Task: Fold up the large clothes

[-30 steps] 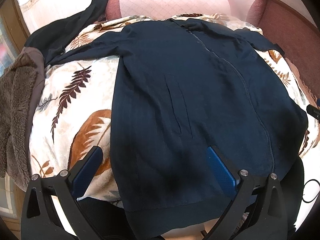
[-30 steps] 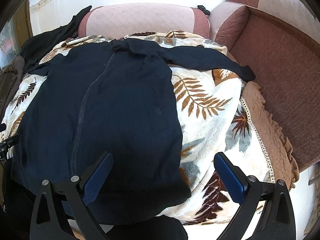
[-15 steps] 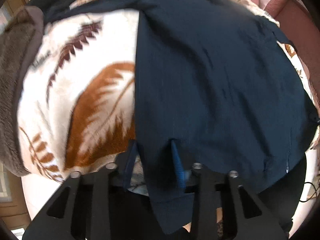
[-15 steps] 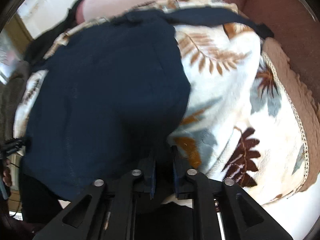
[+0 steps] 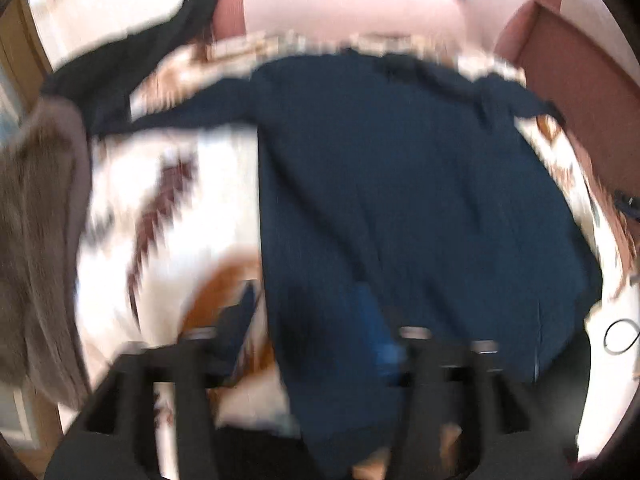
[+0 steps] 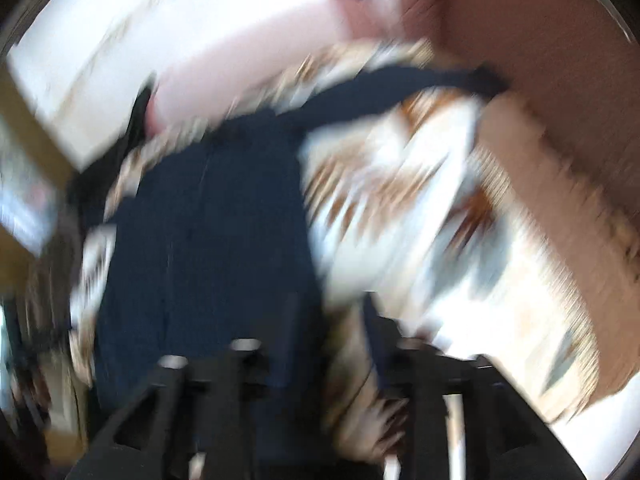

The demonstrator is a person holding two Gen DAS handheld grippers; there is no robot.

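Spread flat, front up, across a leaf-print blanket (image 5: pixel 168 216) on a pink sofa (image 5: pixel 344 8): a navy zip jacket (image 5: pixel 420 200), one sleeve (image 6: pixel 392 94) outstretched. Opening over its hem edges, fabric between the parted fingers but not pinched: left gripper (image 5: pixel 310 322) and right gripper (image 6: pixel 332 320), both blurred.

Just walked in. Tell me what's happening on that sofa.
A person with a gripper in each hand is folding a navy jacket spread flat on a leaf-print blanket over the sofa. The left gripper and the right gripper are at the jacket's bottom hem, one at each corner, jaws opening with no cloth clearly pinched. Both views are blurred. No fold is made yet.
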